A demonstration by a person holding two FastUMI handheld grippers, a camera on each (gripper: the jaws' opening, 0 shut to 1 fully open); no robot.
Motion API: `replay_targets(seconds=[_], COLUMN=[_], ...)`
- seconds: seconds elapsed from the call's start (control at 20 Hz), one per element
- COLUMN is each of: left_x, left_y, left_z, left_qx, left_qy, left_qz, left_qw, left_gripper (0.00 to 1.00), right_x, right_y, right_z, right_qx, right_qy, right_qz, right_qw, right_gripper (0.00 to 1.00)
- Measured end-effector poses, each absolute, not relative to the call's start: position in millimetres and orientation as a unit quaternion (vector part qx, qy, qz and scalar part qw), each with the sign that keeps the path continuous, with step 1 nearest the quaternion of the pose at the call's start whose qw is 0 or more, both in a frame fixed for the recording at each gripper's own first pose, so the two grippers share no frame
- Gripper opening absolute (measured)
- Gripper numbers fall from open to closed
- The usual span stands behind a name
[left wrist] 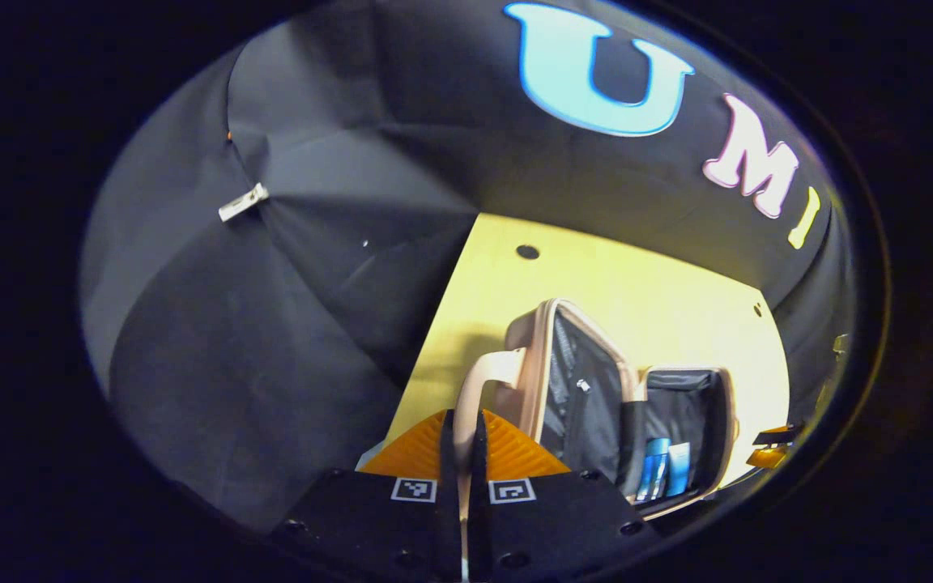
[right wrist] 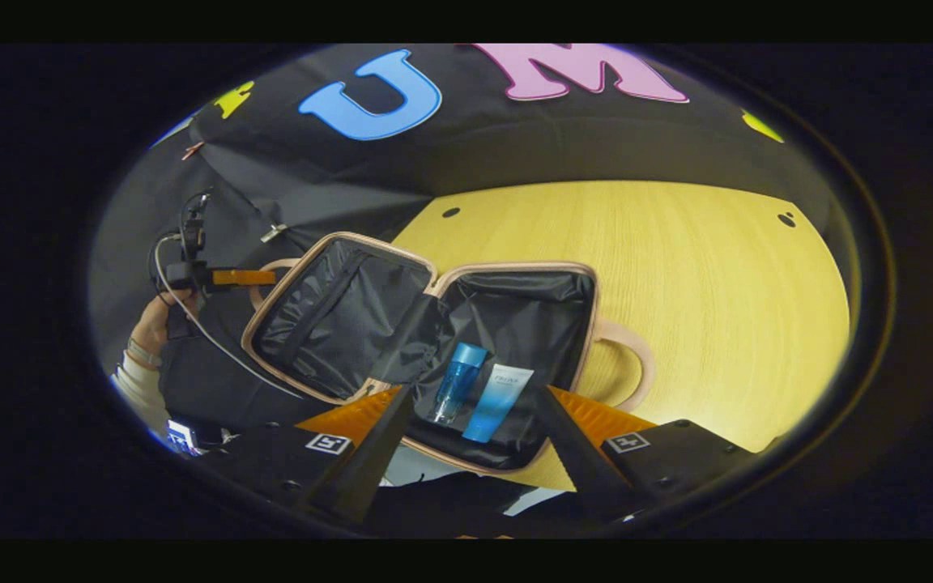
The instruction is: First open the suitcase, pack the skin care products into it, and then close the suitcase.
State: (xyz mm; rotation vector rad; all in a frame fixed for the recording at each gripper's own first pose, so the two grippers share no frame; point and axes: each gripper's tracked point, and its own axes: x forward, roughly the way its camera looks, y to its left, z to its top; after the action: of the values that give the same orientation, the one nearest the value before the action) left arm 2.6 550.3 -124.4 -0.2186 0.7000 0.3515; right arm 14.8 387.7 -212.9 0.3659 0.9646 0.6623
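- The suitcase (right wrist: 426,324) is lying open on the yellow wooden table (right wrist: 717,283), both black-lined halves facing up, so we are judging the packing done and the closing as the step in hand.
- Nearest in the right gripper view, our right gripper (right wrist: 475,453) is hovering with its fingers spread wide and holding nothing, just in front of the packed half.
- Inside that half, the blue bottle (right wrist: 457,389) and the pale blue tube (right wrist: 499,401) are lying side by side.
- Farther off, our left gripper (left wrist: 465,453) is pinching the handle (left wrist: 487,376) of the raised lid half, fingers nearly together.
- To close well, we are advising swinging the lid slowly by that handle while the right gripper steadies the base, keeping the loose lining out of the rim.
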Motion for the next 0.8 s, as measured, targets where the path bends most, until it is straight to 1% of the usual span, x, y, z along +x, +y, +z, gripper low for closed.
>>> replay_targets(seconds=[0.25,0.45,0.65,0.8], left_x=[24,40,69,85], left_y=[456,372,260,176], left_z=[-50,-22,-21,-54], left_qx=[-0.103,-0.077,-0.096,-0.134], left_qy=[0.284,0.272,0.268,0.292], left_qz=[0.14,0.101,0.019,-0.042], left_qw=[0.943,0.954,0.958,0.946], left_gripper=[0.09,0.09,0.09,0.09], right_x=[21,27,27,27], right_y=[342,277,219,187], right_z=[-194,-192,-198,-206], right_qx=[0.177,0.17,0.179,0.196], right_qy=[0.428,0.411,0.413,0.417], right_qz=[0.328,0.311,0.279,0.256], right_qw=[0.824,0.84,0.848,0.85], right_gripper=[0.97,0.97,0.97,0.97])
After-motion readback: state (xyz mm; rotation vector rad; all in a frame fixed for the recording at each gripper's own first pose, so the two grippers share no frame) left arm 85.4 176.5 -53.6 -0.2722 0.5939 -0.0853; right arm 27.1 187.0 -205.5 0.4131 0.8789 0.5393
